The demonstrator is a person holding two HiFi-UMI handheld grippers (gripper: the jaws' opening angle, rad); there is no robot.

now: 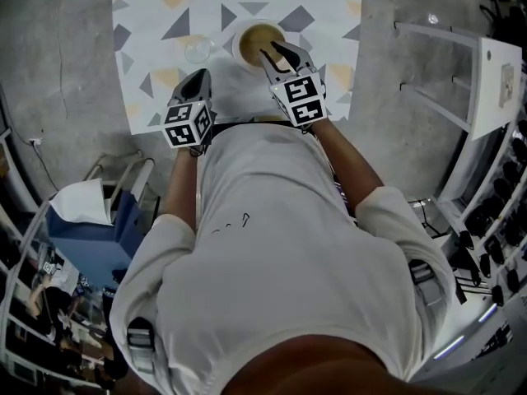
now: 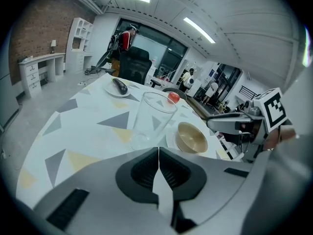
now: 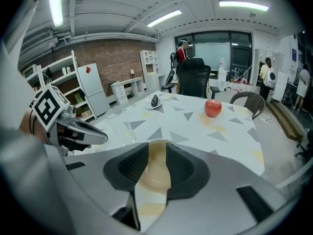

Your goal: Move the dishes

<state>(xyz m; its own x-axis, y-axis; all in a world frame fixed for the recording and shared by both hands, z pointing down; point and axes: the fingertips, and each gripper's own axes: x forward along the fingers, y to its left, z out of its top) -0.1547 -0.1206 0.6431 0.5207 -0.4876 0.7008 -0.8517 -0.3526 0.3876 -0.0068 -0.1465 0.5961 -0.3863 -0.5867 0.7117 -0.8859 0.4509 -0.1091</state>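
A tan bowl sits on a white plate near the table's front edge. It also shows in the left gripper view and between the right jaws. My right gripper hangs over the bowl's near rim, open, with a narrow gap between its pads. A clear empty glass stands upright to the left of the bowl. My left gripper is shut and empty, a short way in front of the glass. The right gripper is also visible in the left gripper view.
The table has a white top with grey and yellow triangles. Farther back lie a red apple and a small plate with a dark object. A white shelf stands to the right, a blue bin to the left.
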